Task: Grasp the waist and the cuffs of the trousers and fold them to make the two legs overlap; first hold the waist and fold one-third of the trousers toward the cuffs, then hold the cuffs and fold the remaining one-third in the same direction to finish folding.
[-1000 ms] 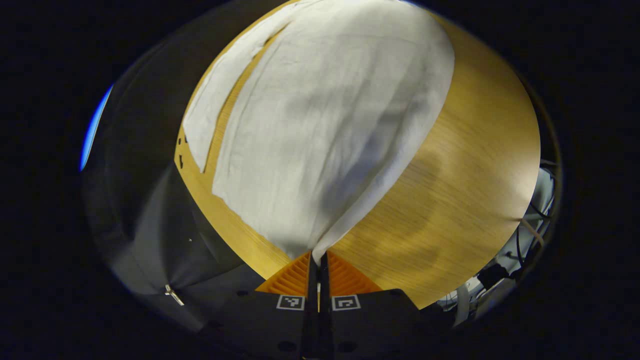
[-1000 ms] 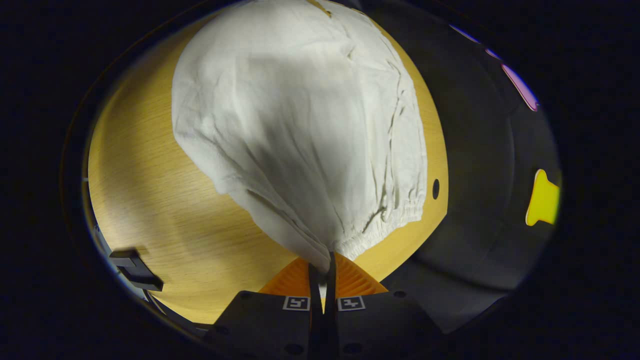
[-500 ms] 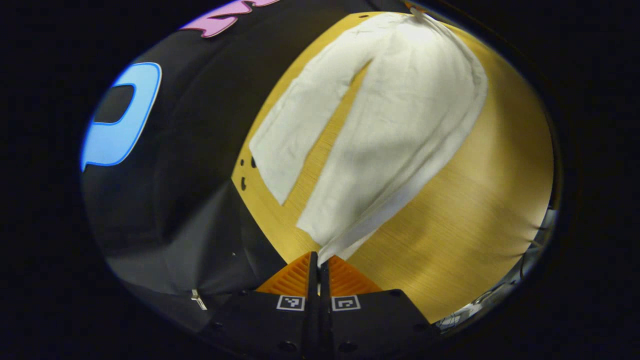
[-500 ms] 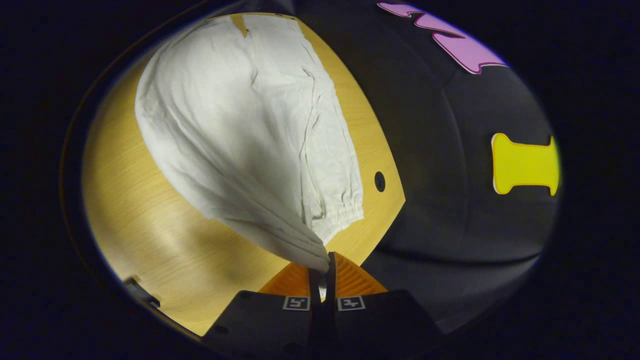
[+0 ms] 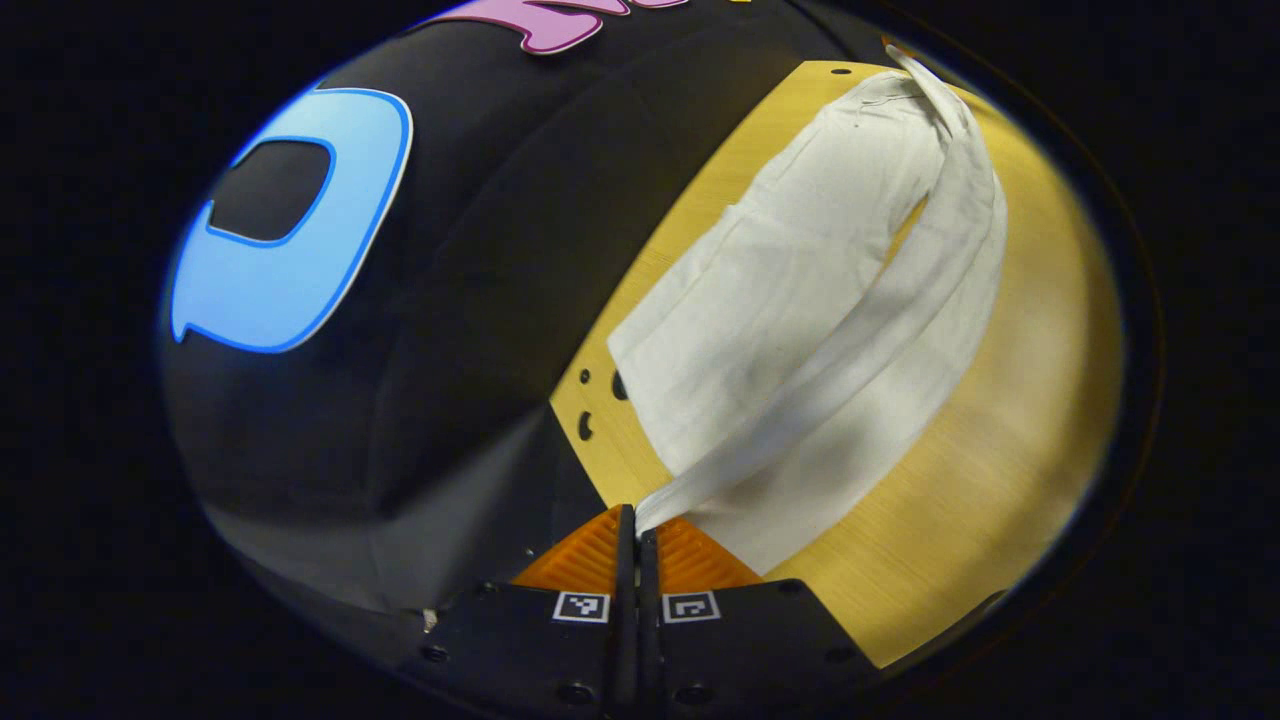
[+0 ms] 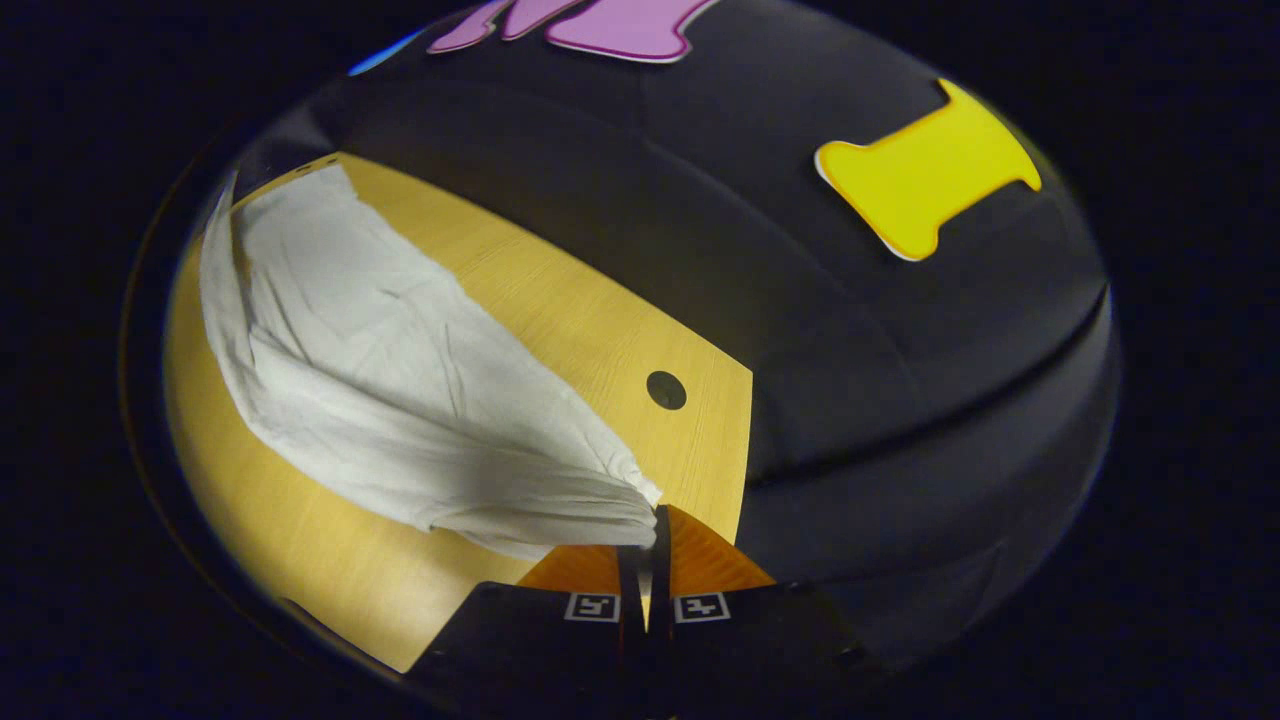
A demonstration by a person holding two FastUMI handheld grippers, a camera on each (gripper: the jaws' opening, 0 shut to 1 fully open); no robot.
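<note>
Pinching white cloth between closed fingers, the left gripper (image 5: 637,520) is seen at 6 o'clock of the left gripper view, with a corner of the trousers (image 5: 800,300) clamped at its tips. From that pinch a lifted fold of cloth is drawn up toward 1 o'clock, arching over the leg that lies flat on the table (image 5: 1000,480). The flat leg is spread from the centre of the view toward 1 o'clock, near the table's edge at 11 o'clock of the fingertips. Three small dark holes (image 5: 600,400) are seen in the tabletop just beside the cloth's lower corner. Behind the table, the booth wall (image 5: 480,250) is seen at 9 to 12 o'clock.

In the right gripper view, the right gripper (image 6: 647,530) is likewise closed on the trousers (image 6: 380,400), a gathered, wrinkled edge being held at its tips at 6 o'clock. The cloth is stretched from there toward 10 o'clock, lifted near the fingers and resting on the table (image 6: 560,300) farther off. One round hole (image 6: 666,389) is seen in the tabletop at 12 o'clock of the fingertips, apart from the cloth.
</note>
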